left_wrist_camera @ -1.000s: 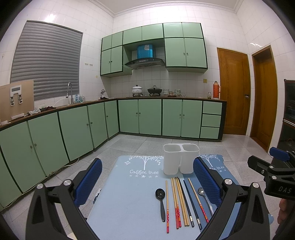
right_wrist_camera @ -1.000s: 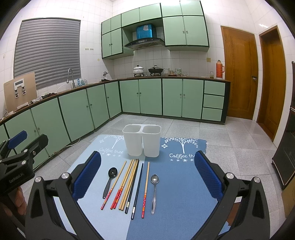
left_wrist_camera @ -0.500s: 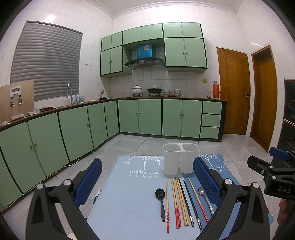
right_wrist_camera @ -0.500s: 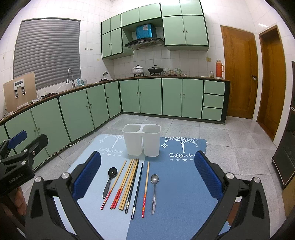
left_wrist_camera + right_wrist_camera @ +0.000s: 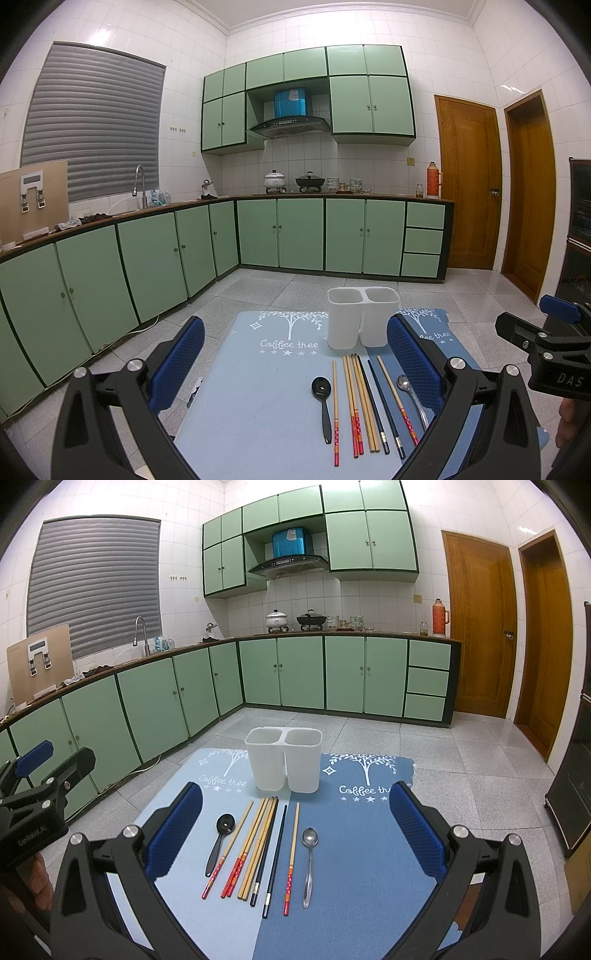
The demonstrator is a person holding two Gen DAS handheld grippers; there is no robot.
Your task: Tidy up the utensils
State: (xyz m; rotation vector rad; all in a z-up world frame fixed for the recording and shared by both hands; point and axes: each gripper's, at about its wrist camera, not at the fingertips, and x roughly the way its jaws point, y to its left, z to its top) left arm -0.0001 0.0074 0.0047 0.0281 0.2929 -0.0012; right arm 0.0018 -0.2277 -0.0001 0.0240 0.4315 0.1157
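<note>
White plastic, two compartments: the utensil holder (image 5: 283,758) is stood upright at the far end of the blue mat (image 5: 354,867), both cups apparently empty; just in front of it the utensils are laid out in a loose row, none of them picked up yet, so the sorting looks to be right at the start.

From left to right in the right wrist view: a black spoon (image 5: 220,837), a red-tipped chopstick (image 5: 229,849), a tight cluster of wooden chopsticks (image 5: 256,843), two black chopsticks (image 5: 275,860), another red-banded chopstick (image 5: 292,853), and a metal spoon (image 5: 309,860); same row is seen from the left wrist view, with the black spoon (image 5: 323,400) nearest that side.

Both tongs are held released, jaws spread wide, nothing between them; the right gripper (image 5: 295,834) is hovered above the row, the left gripper (image 5: 295,365) likewise, well apart from everything.

What could go wrong, probably: the wooden sticks are packed touching each other, so a single one is hard to pinch without neighbours being dragged or rolled off line; thin round sticks are easily twisted in wide pads and dropped beside the cup; the light holder could be tipped or shoved if a stick is poked against its rim; the flat metal spoon may be slipped over rather than lifted.
</note>
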